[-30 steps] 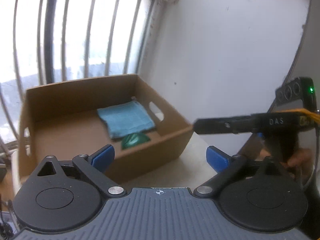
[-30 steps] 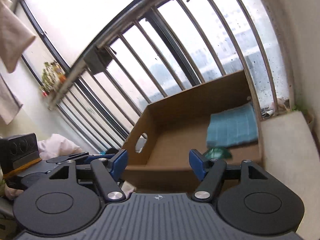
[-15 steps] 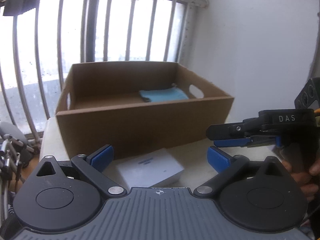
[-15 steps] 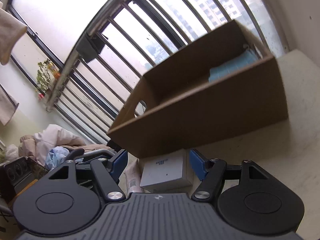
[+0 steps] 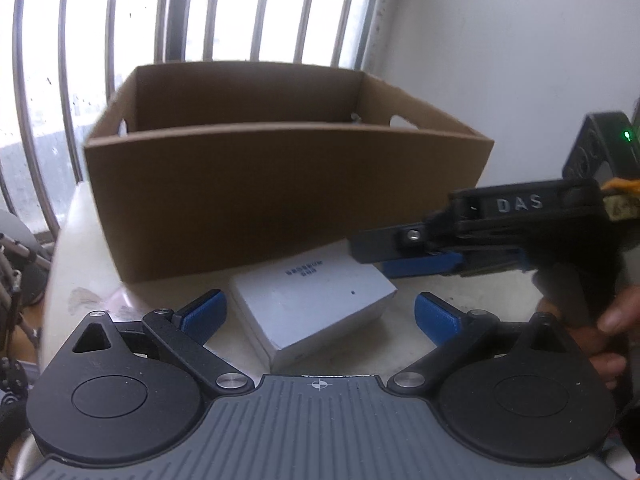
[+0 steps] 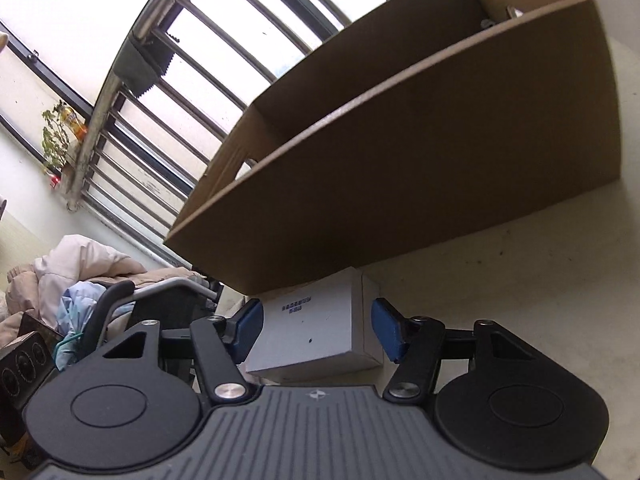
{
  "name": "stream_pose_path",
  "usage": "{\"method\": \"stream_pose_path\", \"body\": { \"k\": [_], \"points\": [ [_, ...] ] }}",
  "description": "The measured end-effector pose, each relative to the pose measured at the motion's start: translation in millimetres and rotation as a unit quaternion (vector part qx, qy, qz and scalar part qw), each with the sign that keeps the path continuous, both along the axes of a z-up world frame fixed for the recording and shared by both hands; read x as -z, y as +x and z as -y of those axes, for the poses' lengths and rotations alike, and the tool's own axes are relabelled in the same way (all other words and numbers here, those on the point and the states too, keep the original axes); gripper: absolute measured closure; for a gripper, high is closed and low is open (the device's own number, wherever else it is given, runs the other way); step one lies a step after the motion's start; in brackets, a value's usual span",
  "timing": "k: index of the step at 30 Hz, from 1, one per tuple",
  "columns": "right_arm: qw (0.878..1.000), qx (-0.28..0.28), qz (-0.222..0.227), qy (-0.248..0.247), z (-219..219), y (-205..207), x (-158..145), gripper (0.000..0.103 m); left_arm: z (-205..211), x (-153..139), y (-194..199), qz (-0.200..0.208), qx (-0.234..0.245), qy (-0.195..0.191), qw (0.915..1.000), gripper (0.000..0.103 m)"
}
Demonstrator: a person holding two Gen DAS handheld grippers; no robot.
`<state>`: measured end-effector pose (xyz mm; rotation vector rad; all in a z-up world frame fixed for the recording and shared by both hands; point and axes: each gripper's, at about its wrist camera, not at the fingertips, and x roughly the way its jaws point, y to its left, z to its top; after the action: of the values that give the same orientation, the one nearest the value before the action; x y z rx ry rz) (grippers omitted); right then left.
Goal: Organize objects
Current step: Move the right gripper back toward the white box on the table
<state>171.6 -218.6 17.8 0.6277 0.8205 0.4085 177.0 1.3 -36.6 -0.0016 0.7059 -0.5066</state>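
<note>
A small white box (image 5: 312,300) lies on the pale table just in front of a large open cardboard box (image 5: 280,188). My left gripper (image 5: 318,314) is open, its blue fingers on either side of the white box's near end. My right gripper (image 6: 316,330) is open too and straddles the white box (image 6: 320,328) from the right, blue pads close to its sides but apart from it. The right gripper shows in the left wrist view (image 5: 404,252), reaching over the white box's far right corner. The cardboard box (image 6: 420,176) hides its own contents.
A barred window (image 5: 200,12) stands behind the cardboard box and a white wall (image 5: 500,60) is to the right. Clothes and a chair (image 6: 100,292) lie past the table's left edge (image 5: 60,272).
Both grippers have dropped from above the cardboard box to table level and closed in on the white box. The box's blue cloth and green item are no longer visible.
</note>
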Motion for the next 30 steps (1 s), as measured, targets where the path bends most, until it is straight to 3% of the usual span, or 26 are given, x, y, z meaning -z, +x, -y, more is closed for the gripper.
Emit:
{"method": "stream_pose_path", "body": {
  "k": [5,12,18,23,30],
  "points": [
    [1.000,-0.025,-0.014,-0.009,-7,13,5,0.040,7,13,7,-0.029,0.007,-0.004,0.9996,0.001],
    [0.999,-0.041,-0.020,-0.010,-4,18,4,0.040,15,15,1,-0.021,0.003,0.021,0.9996,0.001],
    [0.999,-0.022,-0.024,-0.018,2,19,5,0.040,20,15,-2,-0.020,0.008,0.028,0.9994,0.001],
    [0.999,-0.021,-0.031,-0.016,3,16,9,0.038,23,12,-4,-0.027,0.017,0.012,0.9994,0.001],
    [0.999,-0.021,-0.030,-0.023,10,7,7,0.038,36,10,-7,-0.028,0.027,0.017,0.9991,0.001]
  ]
}}
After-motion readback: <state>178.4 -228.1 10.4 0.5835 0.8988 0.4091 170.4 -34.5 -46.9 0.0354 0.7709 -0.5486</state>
